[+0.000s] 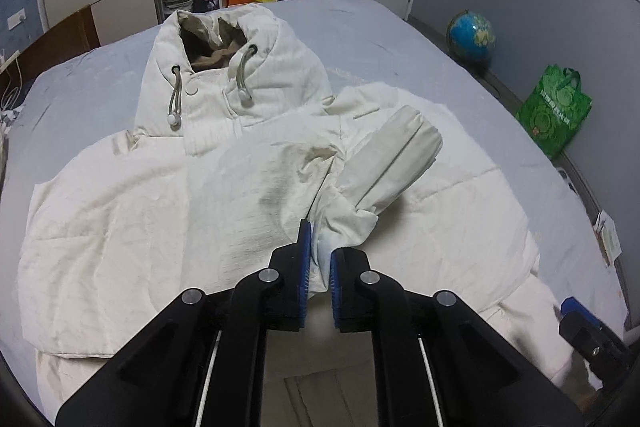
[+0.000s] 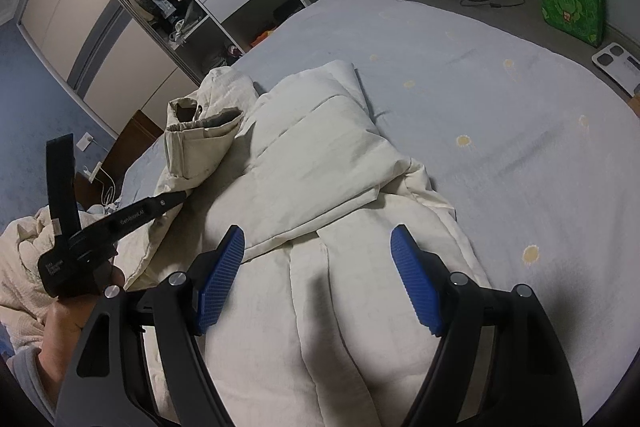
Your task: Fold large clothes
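While the cream padded jacket [image 1: 224,195] is lying spread face up on the grey bed [image 1: 400,27], its hood [image 1: 224,51] is pointing toward the wardrobe and one sleeve [image 1: 384,163] is lying folded across its chest. The left gripper [image 1: 318,267] is pinching that sleeve's cloth between nearly closed fingers. The right gripper [image 2: 318,275] is hovering over the hem, fingers wide apart, gripping nothing.

The cream quilted cloth jacket [image 1: 168,211] looks matt and crinkled on the smooth pale-blue bed sheet [image 2: 500,99], beside matt black plastic gripper arms with ribbed blue rubbery pads [image 2: 416,291] and shiny metal pins [image 1: 268,275].
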A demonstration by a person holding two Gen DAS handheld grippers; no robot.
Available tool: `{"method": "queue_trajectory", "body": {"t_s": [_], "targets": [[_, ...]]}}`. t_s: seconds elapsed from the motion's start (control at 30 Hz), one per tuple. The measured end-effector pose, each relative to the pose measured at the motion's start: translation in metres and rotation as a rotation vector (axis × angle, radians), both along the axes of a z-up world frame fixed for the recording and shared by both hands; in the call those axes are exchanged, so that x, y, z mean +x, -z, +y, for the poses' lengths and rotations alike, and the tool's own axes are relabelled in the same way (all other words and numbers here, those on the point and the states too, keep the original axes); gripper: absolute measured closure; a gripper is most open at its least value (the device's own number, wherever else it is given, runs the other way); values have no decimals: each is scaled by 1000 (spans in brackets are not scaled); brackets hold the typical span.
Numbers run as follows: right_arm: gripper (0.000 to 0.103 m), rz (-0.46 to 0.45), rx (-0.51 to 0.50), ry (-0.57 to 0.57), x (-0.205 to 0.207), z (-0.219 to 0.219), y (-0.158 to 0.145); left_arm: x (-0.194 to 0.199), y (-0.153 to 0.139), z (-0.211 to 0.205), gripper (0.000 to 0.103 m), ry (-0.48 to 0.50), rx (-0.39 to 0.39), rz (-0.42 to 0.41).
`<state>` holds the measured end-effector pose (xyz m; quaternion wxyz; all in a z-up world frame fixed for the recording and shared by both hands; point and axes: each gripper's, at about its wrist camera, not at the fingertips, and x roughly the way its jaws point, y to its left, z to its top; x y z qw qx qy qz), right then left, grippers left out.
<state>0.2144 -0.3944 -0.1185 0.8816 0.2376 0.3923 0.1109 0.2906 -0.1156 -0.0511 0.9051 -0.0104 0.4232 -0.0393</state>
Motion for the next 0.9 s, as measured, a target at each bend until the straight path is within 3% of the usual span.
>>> {"method": "queue_trajectory", "body": {"t_s": [0.67, 0.8, 0.9], "targets": [[31, 21, -82, 18, 3, 10, 4, -21, -8, 26, 80, -15, -125, 30], [31, 18, -90, 15, 2, 11, 3, -14, -8, 22, 79, -1, -146, 86], [31, 21, -90, 15, 1, 11, 4, -20, 3, 18, 78, 32, -111, 131]]}}
